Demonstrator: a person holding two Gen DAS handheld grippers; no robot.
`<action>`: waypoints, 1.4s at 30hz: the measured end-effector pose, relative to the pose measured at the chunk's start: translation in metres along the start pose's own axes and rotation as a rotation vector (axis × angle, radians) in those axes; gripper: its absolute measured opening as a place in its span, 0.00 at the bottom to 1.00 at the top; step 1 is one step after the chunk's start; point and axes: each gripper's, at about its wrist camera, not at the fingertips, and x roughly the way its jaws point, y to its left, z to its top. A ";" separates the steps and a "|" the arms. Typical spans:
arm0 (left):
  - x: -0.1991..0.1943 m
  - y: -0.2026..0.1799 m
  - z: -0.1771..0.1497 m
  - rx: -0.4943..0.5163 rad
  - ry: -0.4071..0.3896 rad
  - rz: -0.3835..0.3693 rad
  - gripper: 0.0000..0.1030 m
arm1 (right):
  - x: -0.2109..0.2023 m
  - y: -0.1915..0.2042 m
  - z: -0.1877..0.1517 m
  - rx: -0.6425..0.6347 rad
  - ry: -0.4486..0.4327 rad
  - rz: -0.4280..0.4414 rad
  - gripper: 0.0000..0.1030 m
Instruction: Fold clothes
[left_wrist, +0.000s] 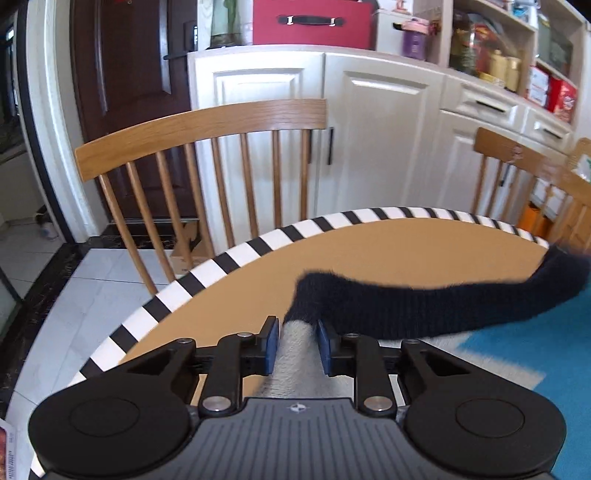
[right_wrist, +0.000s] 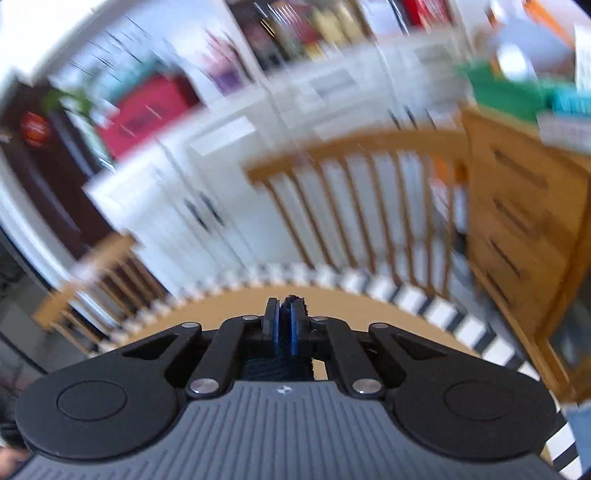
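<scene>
Left tongs (left_wrist: 296, 345) pinch the garment's (left_wrist: 424, 306) grey part, right tongs (right_wrist: 284, 325) clamp its dark knit edge, cloth lifted over the worktop (left_wrist: 369, 251); judged mid-fold, next move likely needs both ends laid down aligned.

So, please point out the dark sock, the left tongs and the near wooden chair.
dark sock (left_wrist: 436, 306), left wrist view, middle of its leg.
left tongs (left_wrist: 295, 338), left wrist view, between the fingertips.
wooden chair (left_wrist: 207, 127), left wrist view, top rail.
</scene>
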 end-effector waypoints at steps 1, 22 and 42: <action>0.003 0.002 0.002 -0.004 0.005 0.012 0.27 | 0.021 -0.012 -0.003 0.059 0.046 -0.037 0.06; -0.062 0.033 -0.050 -0.067 0.189 -0.233 0.51 | -0.048 0.073 -0.156 -0.309 0.119 0.208 0.47; -0.024 0.043 -0.088 -0.714 -0.009 -0.219 0.05 | -0.067 0.032 -0.158 -0.204 -0.020 -0.028 0.62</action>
